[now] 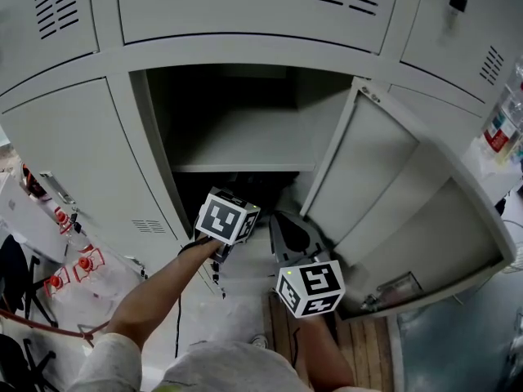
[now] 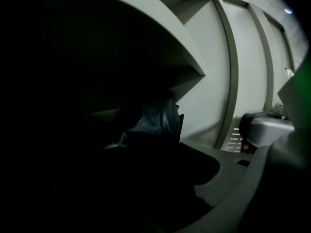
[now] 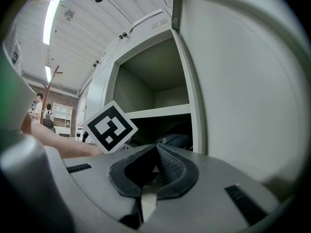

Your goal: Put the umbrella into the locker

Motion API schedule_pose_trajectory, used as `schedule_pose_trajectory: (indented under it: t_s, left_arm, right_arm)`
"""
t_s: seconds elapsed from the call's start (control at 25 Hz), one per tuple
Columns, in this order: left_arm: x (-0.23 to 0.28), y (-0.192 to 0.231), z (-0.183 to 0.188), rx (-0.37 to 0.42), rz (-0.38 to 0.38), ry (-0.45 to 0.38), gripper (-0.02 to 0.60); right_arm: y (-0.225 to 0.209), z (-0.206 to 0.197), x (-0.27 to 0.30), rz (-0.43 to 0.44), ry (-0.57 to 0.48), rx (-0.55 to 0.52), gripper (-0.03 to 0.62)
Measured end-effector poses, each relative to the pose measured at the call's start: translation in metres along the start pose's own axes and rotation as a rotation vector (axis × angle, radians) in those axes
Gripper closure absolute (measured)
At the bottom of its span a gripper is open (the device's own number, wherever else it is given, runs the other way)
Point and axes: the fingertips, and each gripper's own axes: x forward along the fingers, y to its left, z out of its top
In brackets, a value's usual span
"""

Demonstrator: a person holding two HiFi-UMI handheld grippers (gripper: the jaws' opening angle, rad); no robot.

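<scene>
Jaws of the right tongs [image 3: 155,149] press together with nothing between them, just in front of the open locker [image 1: 155,129]. The left tongs [image 1: 227,217] point into the dark bottom part, under the shelf [image 1: 245,147]. It is too dark there to tell if they are pinched or loose. The dark blue umbrella [image 2: 156,122] lies far inside that bottom part, past the left tongs. The grey door [image 1: 384,186] stands open on the right.

- Showing smooth, satin-painted grey metal on locker door [image 1: 368,178].
- Reading as dark creased cloth, faint sheen, on umbrella [image 2: 156,120].
- Showing matt black ribbed texture on right gripper [image 3: 156,148] pads [image 3: 171,168].
</scene>
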Motion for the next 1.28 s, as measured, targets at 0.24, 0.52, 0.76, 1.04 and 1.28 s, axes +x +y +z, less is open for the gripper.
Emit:
schedule_pose_trajectory:
  t_s: [0.24, 0.52, 0.76, 1.04, 1.28]
  left_arm:
    - [0.01, 0.015, 0.007, 0.091, 0.036, 0.038, 0.314]
    - [0.023, 0.026, 0.014, 0.195, 0.078, 0.042, 0.314]
    - [0.034, 0.037, 0.006, 0.274, 0.126, 0.083, 0.314]
    - [0.045, 0.051, 0.005, 0.376, 0.196, 0.114, 0.314]
    - [0.054, 0.06, 0.001, 0.423, 0.217, 0.149, 0.314]
  right_arm:
    - [-0.002, -0.005, 0.002, 0.007, 0.009, 0.005, 0.591]
    - [-0.001, -0.007, 0.007, 0.021, 0.015, 0.004, 0.591]
    - [-0.004, -0.008, 0.008, 0.017, 0.018, 0.006, 0.591]
    - [-0.002, -0.009, 0.008, 0.023, 0.018, 0.02, 0.591]
    - [0.005, -0.006, 0.011, 0.029, 0.016, -0.001, 0.591]
